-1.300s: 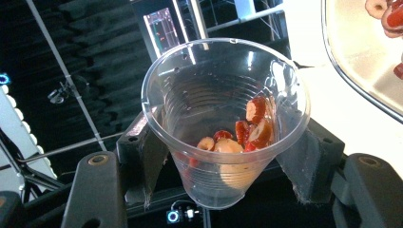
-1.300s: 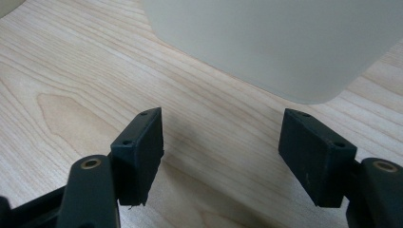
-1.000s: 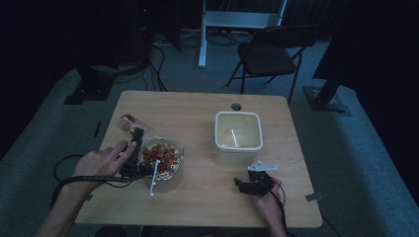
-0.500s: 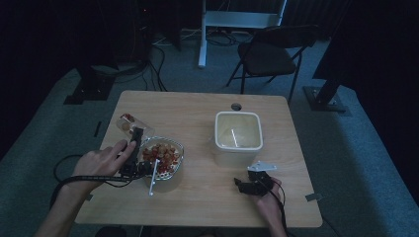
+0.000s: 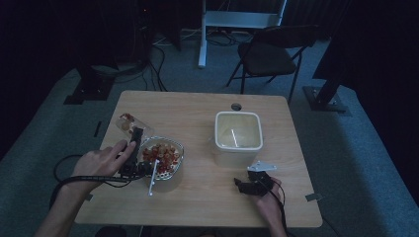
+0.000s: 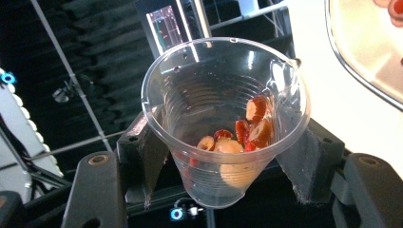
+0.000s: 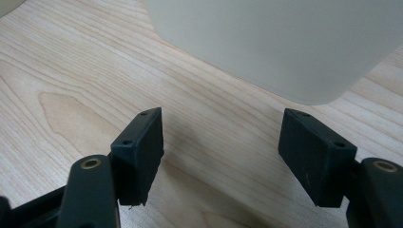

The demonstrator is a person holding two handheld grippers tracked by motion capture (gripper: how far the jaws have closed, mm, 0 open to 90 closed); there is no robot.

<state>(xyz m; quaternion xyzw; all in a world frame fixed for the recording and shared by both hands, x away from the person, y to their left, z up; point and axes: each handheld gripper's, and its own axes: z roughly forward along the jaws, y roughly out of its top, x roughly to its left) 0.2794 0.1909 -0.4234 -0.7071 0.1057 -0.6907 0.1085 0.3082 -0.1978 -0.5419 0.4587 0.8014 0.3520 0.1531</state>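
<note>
High view, layout: a wooden table (image 5: 197, 113) carries a glass bowl (image 5: 174, 165) of red and pale snack pieces at the left, and a cream square container (image 5: 238, 148) right of centre.
Left gripper: the left gripper (image 6: 223, 166) is closed around a clear plastic cup (image 6: 209, 95), one jaw against each side of the cup's wall.
Cup position: in the high view the cup (image 5: 127, 123) is held tipped on its side, just beyond the bowl's far-left rim; whether it touches the rim I cannot tell.
Cup contents: a few red and tan pieces (image 6: 247, 130) lie against the cup's lower wall.
Bowl extras: a white utensil (image 5: 152, 177) leans out over the bowl's near rim onto the table.
Right gripper: the right gripper (image 7: 221, 152) has its jaws spread wide with nothing between them, low over the table just in front of the container.
Handling, cup: judged thin, light and easily crushed; the ribbed wall should flex under a firm squeeze, so a gentle hold at mid-height, where the jaws sit now, seems safest.
Handling, risk: the smooth plastic may slip or rotate while tilted.
Handling, container: looks rigid and stable; best steadied by its side walls.
</note>
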